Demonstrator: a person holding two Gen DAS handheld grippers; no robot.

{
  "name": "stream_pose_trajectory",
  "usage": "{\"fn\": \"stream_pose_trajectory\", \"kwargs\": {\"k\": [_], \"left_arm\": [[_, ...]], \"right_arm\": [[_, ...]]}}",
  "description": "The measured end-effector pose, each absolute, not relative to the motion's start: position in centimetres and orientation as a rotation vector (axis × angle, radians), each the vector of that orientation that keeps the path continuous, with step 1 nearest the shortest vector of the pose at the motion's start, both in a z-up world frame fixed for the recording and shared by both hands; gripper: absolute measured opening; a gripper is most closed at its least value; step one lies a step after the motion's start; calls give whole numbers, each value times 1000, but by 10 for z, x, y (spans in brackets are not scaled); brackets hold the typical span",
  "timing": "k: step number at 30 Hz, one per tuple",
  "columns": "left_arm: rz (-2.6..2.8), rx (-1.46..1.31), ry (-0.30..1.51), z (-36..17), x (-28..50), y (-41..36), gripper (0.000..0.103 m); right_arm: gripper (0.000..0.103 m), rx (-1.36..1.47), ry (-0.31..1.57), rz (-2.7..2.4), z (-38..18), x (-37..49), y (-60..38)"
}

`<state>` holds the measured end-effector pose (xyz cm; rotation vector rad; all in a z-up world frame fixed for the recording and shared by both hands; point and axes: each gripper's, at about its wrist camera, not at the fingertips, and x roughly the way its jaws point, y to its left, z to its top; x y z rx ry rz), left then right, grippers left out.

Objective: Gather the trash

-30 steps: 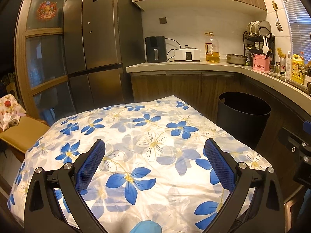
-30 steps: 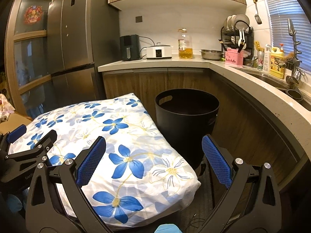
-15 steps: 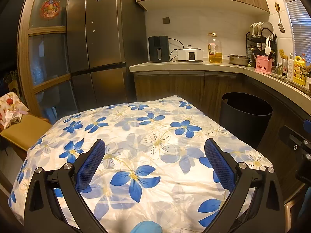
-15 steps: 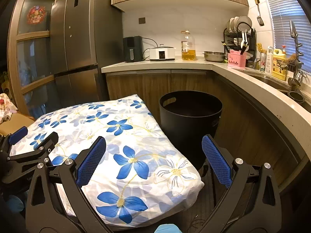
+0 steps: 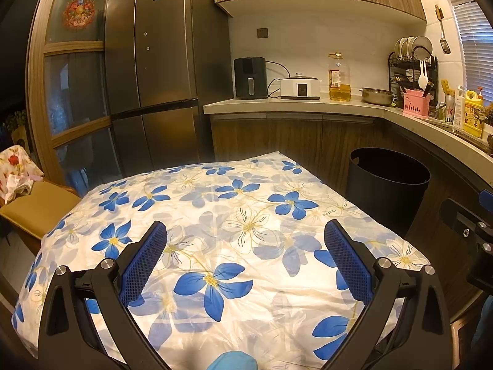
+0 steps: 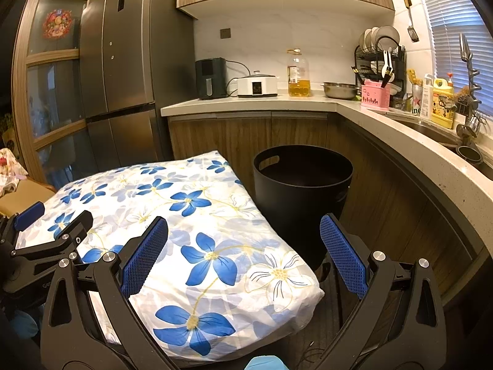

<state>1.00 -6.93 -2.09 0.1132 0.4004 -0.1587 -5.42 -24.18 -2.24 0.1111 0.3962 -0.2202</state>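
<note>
1. Left wrist view: left gripper (image 5: 245, 257) is hovering over the flowered table (image 5: 215, 215), fingers spread wide, holding nothing.
2. Right gripper (image 6: 243, 254) is doing the same near the table's corner, wide open and empty.
3. Black trash bin (image 6: 303, 200) is sitting on the floor just beside the table, and it's looking empty as far as I can see in.
4. No trash showing anywhere, so I'm guessing collecting either hasn't started or is finished.

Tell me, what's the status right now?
Left gripper and right gripper: jaws open, empty. Round black plastic bin stands beside blue-flowered white tablecloth. No trash visible. Nothing blocking.
</note>
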Motion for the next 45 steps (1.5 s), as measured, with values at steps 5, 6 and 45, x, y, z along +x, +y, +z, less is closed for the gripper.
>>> {"fn": "stream_pose_trajectory", "kwargs": {"k": [5,6,45], "left_arm": [[-160,112,399,-20,10,-70,97],[-161,112,399,-20,10,-70,97],[-200,124,391,-15,9,-71,97]], "right_arm": [[98,113,393,-223,-22,-55,-242],[98,112,393,-222,-22,-55,-243],[98,108,386,-224,-18,-56,-242]]}}
